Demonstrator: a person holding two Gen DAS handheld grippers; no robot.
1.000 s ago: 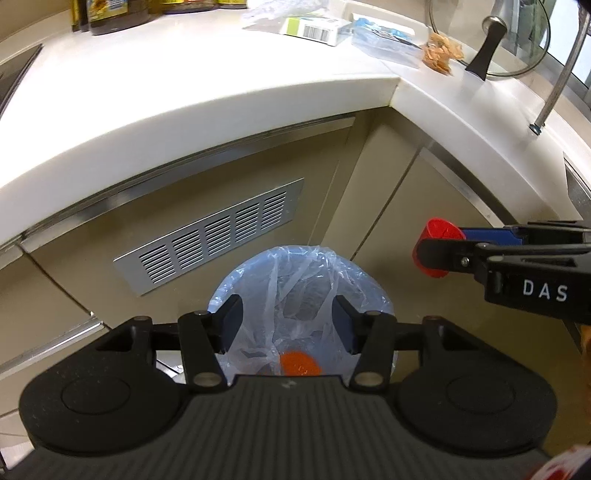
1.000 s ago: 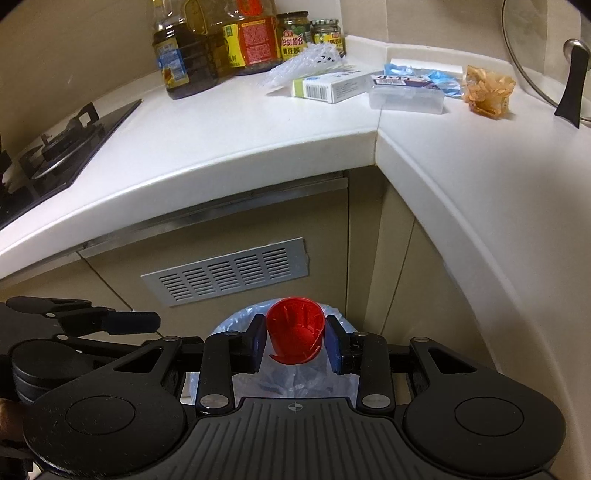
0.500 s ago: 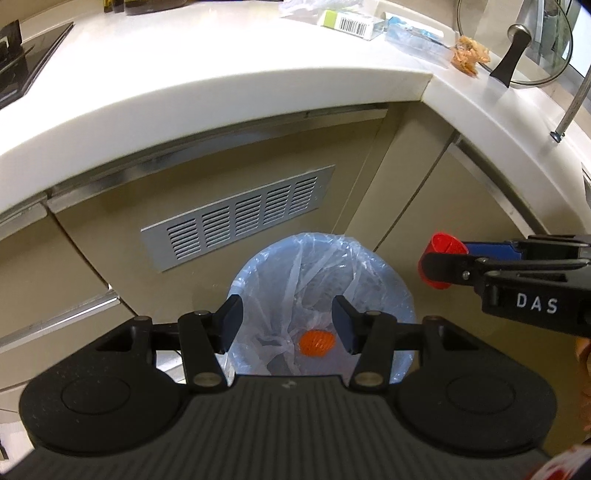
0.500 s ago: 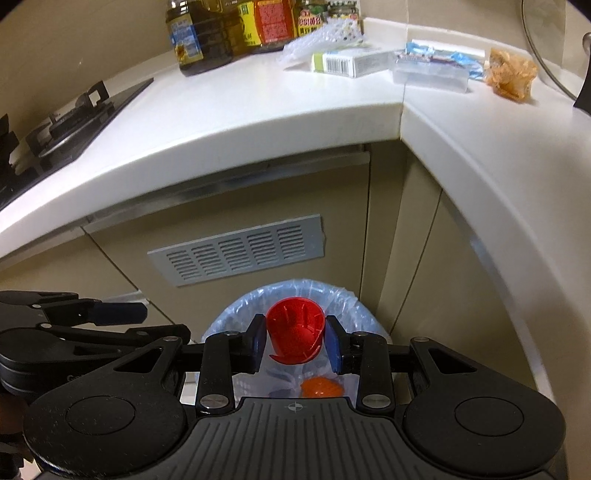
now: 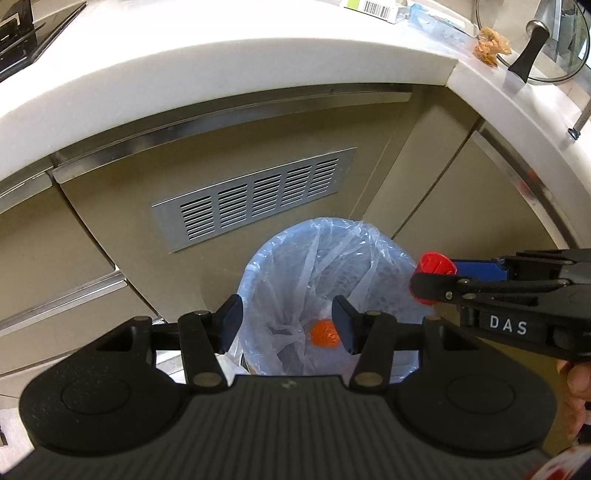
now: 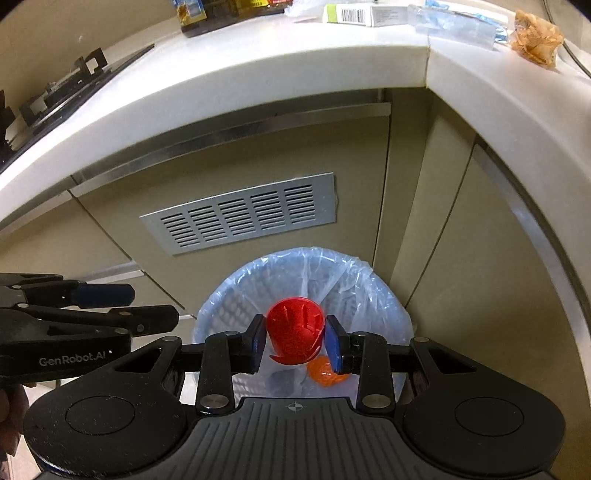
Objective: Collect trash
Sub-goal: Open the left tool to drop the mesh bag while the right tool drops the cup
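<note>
The right hand-held gripper point(image 6: 295, 341) is closed on a small red plastic cup point(image 6: 295, 338), its two pads pressing the cup's sides, and it holds the cup just above the mouth of the trash bin point(image 6: 384, 295). The left hand-held gripper point(image 5: 286, 325) is about half open and holds nothing; it hangs over the near side of the bin.

The main risk, I think, is a release off the centre. In the left wrist view the cup sits above the right edge of the bin, so it could hit the rim and bounce to the floor. The thin blue bag point(image 5: 325, 258) is loose and folded inward, so the cup could also rest on a fold instead of falling to the bottom, where one orange piece point(image 5: 324, 333) already lies. The cup is smooth and seems tapered, so it may slip out early.

Above the bin, the white surface point(image 6: 258, 55) carries more things to collect: a barcoded box point(image 6: 356, 14), a clear blue wrapper point(image 6: 458, 24) and a crumpled brown wrapper point(image 6: 537, 35). A glass lid point(image 5: 532, 48) stands beyond them; whether it touches the brown wrapper I cannot tell. The cabinet with its metal vent point(image 6: 240, 218) is close behind the bin, and the surface's edge overhangs it, leaving limited room for both grippers.
</note>
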